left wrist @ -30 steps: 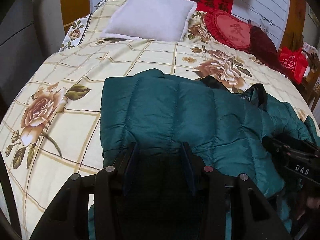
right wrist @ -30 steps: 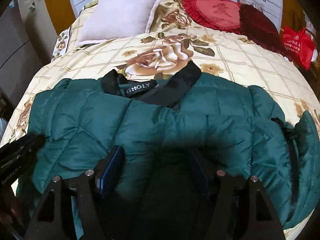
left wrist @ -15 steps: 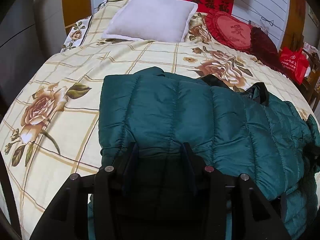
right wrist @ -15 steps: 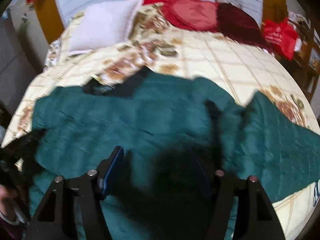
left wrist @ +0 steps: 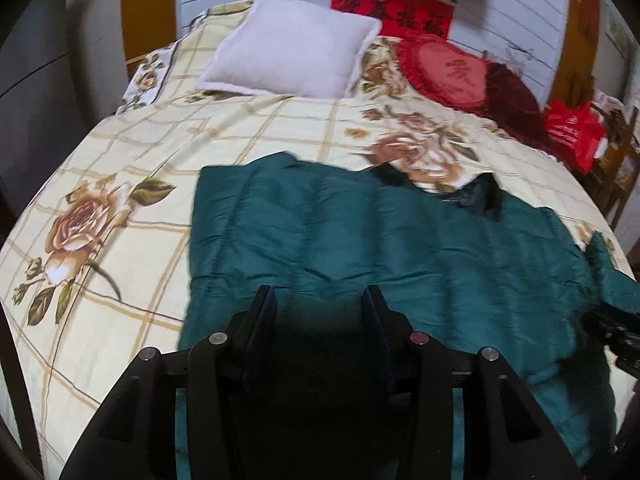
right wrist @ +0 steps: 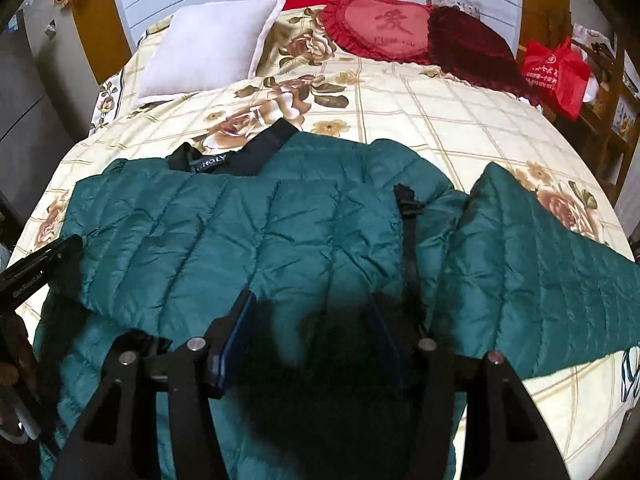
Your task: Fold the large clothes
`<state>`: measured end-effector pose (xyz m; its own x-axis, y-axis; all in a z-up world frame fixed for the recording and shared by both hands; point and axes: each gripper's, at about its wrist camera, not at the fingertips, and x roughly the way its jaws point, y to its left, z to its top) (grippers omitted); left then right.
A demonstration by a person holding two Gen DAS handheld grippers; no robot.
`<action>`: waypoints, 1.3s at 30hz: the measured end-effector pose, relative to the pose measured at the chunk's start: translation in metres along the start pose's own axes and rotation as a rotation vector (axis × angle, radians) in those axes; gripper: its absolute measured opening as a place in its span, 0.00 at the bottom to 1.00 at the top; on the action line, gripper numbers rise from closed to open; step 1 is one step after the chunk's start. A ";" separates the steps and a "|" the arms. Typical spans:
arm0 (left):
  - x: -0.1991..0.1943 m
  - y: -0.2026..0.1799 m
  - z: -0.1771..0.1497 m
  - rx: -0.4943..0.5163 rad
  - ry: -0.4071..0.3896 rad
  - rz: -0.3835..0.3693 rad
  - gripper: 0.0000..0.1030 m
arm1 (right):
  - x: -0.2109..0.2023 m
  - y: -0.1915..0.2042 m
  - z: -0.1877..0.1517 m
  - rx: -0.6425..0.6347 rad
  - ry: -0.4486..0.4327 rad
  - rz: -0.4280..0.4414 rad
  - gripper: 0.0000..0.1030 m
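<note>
Both grippers hang over the near edge of the jacket: the left gripper (left wrist: 318,300) with its jaws partly apart, the right gripper (right wrist: 310,308) wider, having just opened further, teal fabric under each; whether either pinches cloth I cannot tell. Below lies the bed (right wrist: 460,120), a cream checked cover printed with roses. Across it lies the teal quilted puffer jacket (right wrist: 248,232), long axis sideways, black collar (right wrist: 240,158) pointing towards the pillows, one sleeve (right wrist: 532,264) flung right. Beyond sit a white square pillow (right wrist: 212,46), a red heart cushion (right wrist: 380,28) and a red bag (right wrist: 556,74).
</note>
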<state>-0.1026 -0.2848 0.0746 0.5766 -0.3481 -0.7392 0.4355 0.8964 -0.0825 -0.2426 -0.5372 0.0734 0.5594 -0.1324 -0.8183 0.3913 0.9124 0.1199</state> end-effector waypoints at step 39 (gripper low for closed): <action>0.004 -0.035 -0.014 -0.007 0.051 -0.083 0.28 | 0.008 0.006 -0.020 -0.016 0.011 -0.028 0.67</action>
<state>-0.1252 -0.3141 0.0646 0.5027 -0.4071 -0.7626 0.4751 0.8671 -0.1497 -0.2506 -0.5251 0.0565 0.5402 -0.1533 -0.8274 0.3948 0.9145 0.0883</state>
